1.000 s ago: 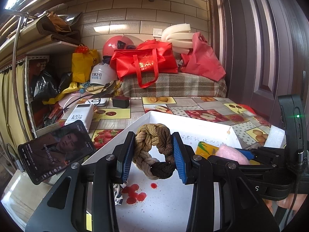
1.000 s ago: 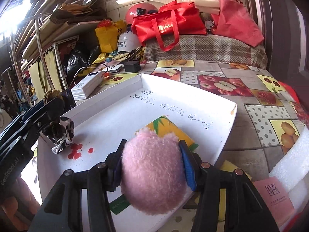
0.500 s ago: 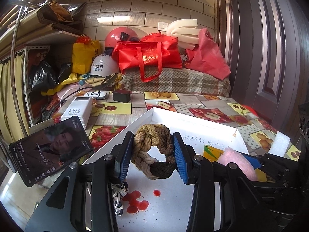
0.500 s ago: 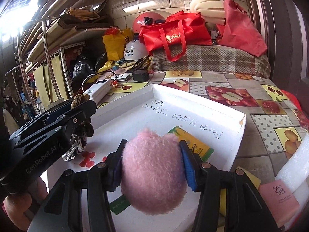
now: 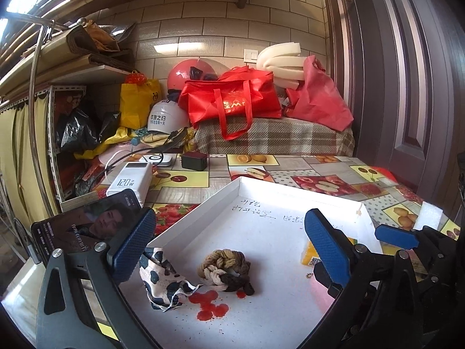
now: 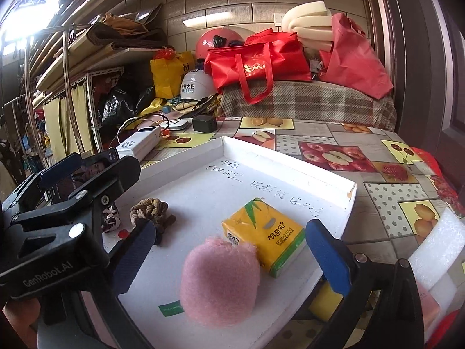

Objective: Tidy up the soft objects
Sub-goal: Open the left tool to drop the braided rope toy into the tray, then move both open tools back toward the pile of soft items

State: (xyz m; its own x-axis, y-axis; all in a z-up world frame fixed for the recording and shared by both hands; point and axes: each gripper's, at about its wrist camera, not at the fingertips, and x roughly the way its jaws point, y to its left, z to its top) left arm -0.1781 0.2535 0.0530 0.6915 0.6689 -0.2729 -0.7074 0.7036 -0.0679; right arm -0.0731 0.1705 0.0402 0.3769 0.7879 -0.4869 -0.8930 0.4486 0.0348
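Note:
A white tray [image 5: 290,187] sits on the fruit-print tablecloth. On it lies a brown braided hair tie [image 5: 225,270], loose, beside a black-and-white patterned cloth [image 5: 162,276]. My left gripper [image 5: 229,247] hangs over the hair tie; its jaws are opening wide and the pads touch nothing. In the right wrist view a pink fluffy ball [image 6: 219,282] rests on the tray [image 6: 284,157] against a yellow tissue pack [image 6: 264,232]. My right gripper [image 6: 231,254] straddles the ball, jaws opening, with both pads clear of it. The hair tie [image 6: 151,209] lies further left.
Red stains [image 5: 209,305] mark the tray floor. A phone [image 5: 84,229] on a stand, a white power bank [image 5: 130,180] and a black charger [image 5: 194,160] stand left of the tray. Red bags [image 5: 232,101] fill the back. A white foam block [image 6: 436,247] lies right.
Both grippers have sprung open. The left one let go of the braided hair tie, which now lies on the tray. The right one released the pink ball onto the tray.

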